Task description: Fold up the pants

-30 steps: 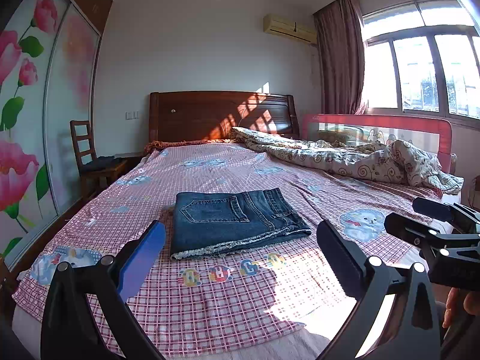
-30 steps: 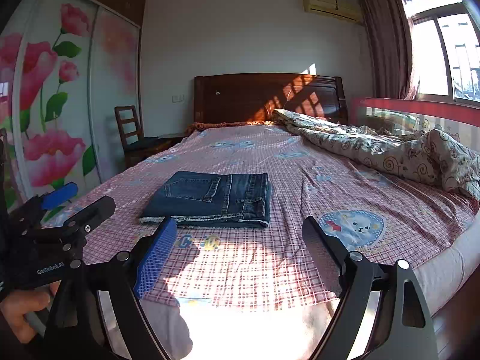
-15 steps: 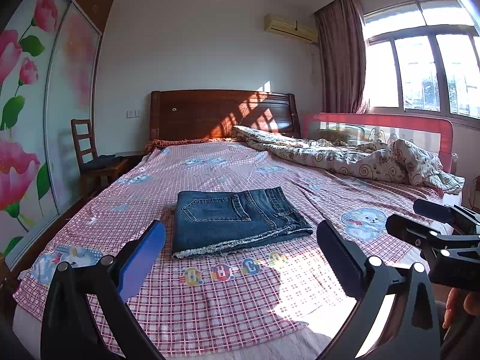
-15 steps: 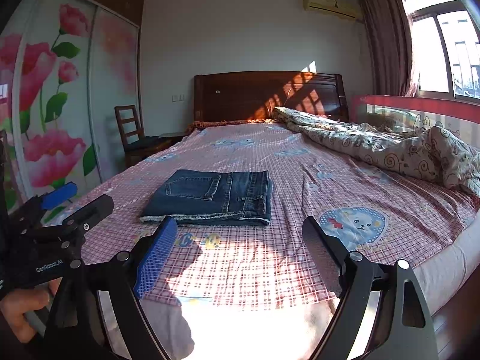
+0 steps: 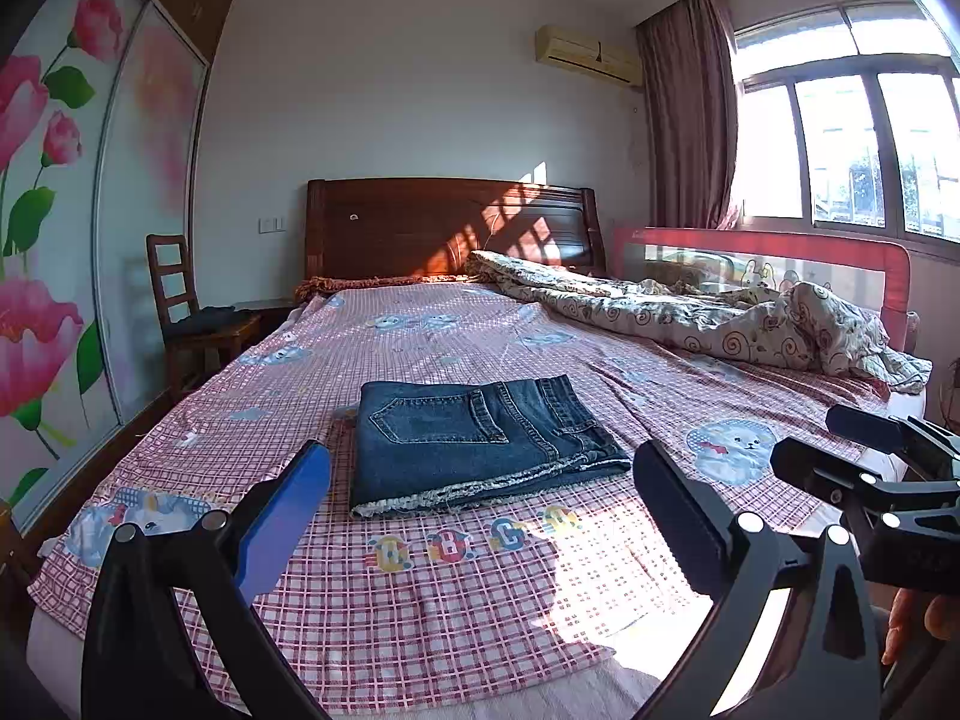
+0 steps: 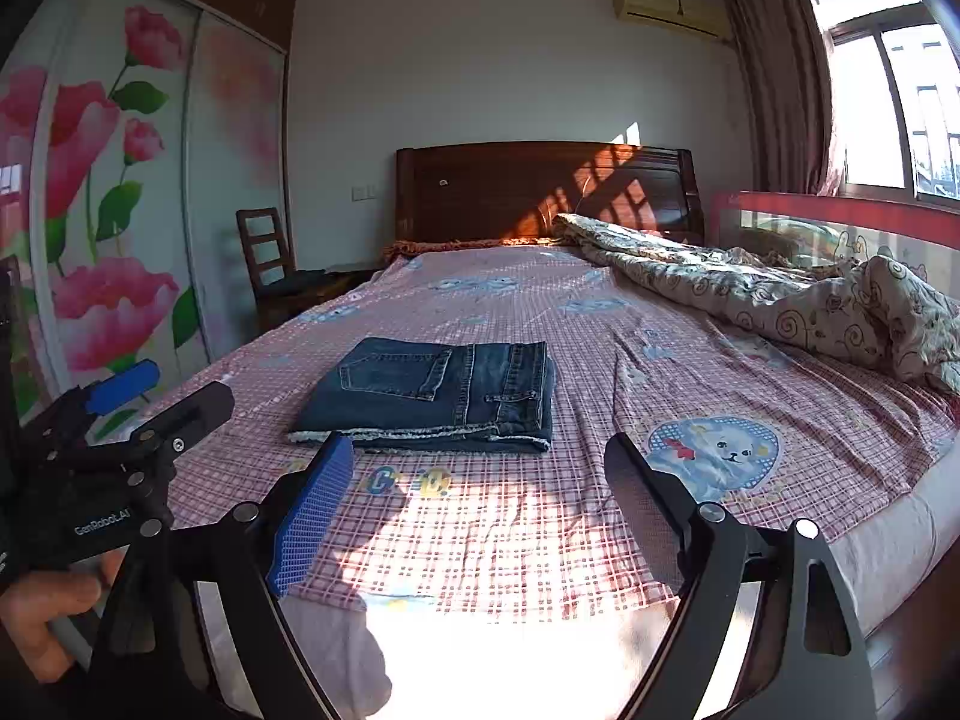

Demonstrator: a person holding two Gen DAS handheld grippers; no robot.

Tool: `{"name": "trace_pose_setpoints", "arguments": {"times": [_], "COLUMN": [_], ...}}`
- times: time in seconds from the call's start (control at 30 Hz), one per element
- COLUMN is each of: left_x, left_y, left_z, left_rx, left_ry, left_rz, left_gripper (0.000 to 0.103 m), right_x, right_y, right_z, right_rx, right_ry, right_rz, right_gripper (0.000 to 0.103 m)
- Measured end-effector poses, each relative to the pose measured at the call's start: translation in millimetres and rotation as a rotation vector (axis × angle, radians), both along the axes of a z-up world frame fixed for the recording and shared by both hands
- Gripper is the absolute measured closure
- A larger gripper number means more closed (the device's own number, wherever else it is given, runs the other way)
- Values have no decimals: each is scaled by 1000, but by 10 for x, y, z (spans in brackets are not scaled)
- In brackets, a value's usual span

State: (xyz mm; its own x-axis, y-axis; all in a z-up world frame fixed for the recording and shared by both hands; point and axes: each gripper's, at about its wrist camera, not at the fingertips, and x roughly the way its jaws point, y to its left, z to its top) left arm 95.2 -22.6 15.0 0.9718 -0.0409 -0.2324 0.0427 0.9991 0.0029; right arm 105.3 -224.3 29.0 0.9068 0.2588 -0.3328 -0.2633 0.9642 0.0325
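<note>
Dark blue jeans (image 5: 474, 441) lie folded into a flat rectangle on the pink checked bedsheet (image 5: 456, 618), back pocket up; they also show in the right wrist view (image 6: 435, 396). My left gripper (image 5: 480, 468) is open and empty, held back from the jeans near the foot of the bed. My right gripper (image 6: 477, 465) is open and empty, also short of the jeans. The right gripper appears at the right edge of the left wrist view (image 5: 870, 468), and the left gripper at the left edge of the right wrist view (image 6: 150, 402).
A crumpled patterned quilt (image 5: 708, 312) lies along the right side of the bed by a red bed rail (image 5: 774, 246). A wooden headboard (image 5: 444, 228) is at the far end. A wooden chair (image 5: 192, 312) stands left, beside a flowered wardrobe (image 5: 54, 192).
Both grippers have drifted back and up very slightly, so the jeans sit a little lower in view. The jeans have not moved.
</note>
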Motion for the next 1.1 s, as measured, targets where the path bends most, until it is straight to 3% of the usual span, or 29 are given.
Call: {"name": "trace_pose_setpoints", "arguments": {"times": [0.2, 0.33, 0.47, 0.67, 0.93, 1.1], "left_x": [-1, 1, 29, 82, 68, 96], "left_y": [19, 22, 61, 184, 345, 343], "left_z": [-12, -24, -33, -94, -100, -54], "left_rx": [0, 1, -27, -52, -164, -139], "left_ry": [5, 11, 55, 120, 127, 122], "left_rz": [5, 7, 14, 240, 172, 158], "left_gripper": [2, 2, 2, 2, 2, 2], "right_x": [0, -10, -2, -6, -9, -15], "right_y": [15, -13, -25, 32, 72, 100], "right_z": [-10, -13, -21, -30, -50, -50], "right_rx": [-4, 1, 1, -18, -32, -45], "right_ry": [1, 1, 7, 10, 24, 26], "right_rz": [9, -2, -4, 9, 20, 24], "right_gripper": [18, 13, 13, 13, 13, 13]}}
